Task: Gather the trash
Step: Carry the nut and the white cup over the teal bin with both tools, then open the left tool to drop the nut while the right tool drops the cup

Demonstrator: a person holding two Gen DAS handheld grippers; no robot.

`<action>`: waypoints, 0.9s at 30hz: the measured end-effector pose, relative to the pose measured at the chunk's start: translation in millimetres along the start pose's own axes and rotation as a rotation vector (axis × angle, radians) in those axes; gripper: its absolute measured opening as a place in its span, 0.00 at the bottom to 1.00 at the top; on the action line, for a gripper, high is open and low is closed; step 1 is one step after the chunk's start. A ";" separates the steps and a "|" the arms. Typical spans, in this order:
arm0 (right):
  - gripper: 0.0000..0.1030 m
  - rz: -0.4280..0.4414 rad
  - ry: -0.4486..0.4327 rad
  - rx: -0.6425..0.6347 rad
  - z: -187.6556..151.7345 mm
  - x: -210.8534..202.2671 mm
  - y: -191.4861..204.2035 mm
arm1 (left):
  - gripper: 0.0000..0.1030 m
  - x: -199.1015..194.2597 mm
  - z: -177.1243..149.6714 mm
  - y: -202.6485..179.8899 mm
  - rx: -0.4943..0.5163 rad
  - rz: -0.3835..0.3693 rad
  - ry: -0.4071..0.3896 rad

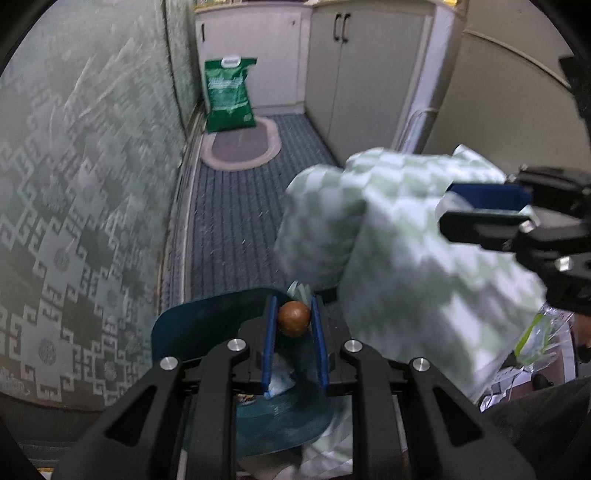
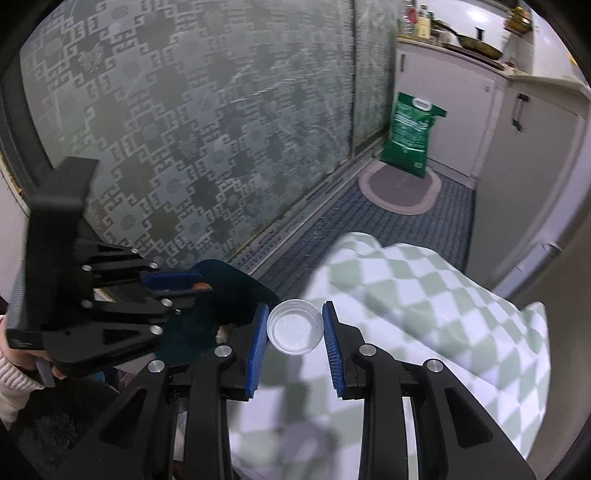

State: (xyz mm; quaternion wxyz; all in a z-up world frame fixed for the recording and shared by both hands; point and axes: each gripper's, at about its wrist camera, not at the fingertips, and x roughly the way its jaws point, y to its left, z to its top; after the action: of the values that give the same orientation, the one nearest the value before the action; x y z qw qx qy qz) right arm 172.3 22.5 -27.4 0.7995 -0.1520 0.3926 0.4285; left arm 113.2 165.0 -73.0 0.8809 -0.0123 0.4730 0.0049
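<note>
Both grippers angled downward, each clamped on a small item

The left gripper (image 1: 294,314) pinches a brown nut (image 1: 294,318) between its blue jaws; the right gripper (image 2: 295,328) grips a clear round lid (image 2: 294,328), a sleeved hand (image 2: 14,363) behind the left one

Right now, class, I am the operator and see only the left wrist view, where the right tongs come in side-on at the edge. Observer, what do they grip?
Observer: The right tongs grip a round clear plastic lid, hollow side towards the camera.
Operator: My left tongs grip the brown ball. What is behind them?
Observer: A pale knitted sleeve shows at the tool's rear.
Operator: Is anything on the counter at the far end?
Observer: A pan and some bottles stand on it, and your view cuts them off.
</note>
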 end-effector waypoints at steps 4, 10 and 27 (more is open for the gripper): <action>0.29 0.024 0.012 -0.028 9.6 14.0 20.6 | 0.19 12.9 -13.4 16.9 -0.004 0.014 0.053; 0.29 0.060 0.059 -0.060 18.4 35.6 45.5 | 0.20 34.6 -31.8 39.4 -0.009 0.032 0.146; 0.29 0.063 0.247 -0.089 17.2 100.6 82.8 | 0.33 29.2 -48.2 86.4 -0.065 0.087 0.171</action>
State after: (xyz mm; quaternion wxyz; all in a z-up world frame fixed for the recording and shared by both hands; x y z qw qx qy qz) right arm 146.9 137.9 -84.8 0.7238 -0.2266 0.4731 0.4483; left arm 87.4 250.1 -125.5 0.8355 -0.0206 0.5460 0.0575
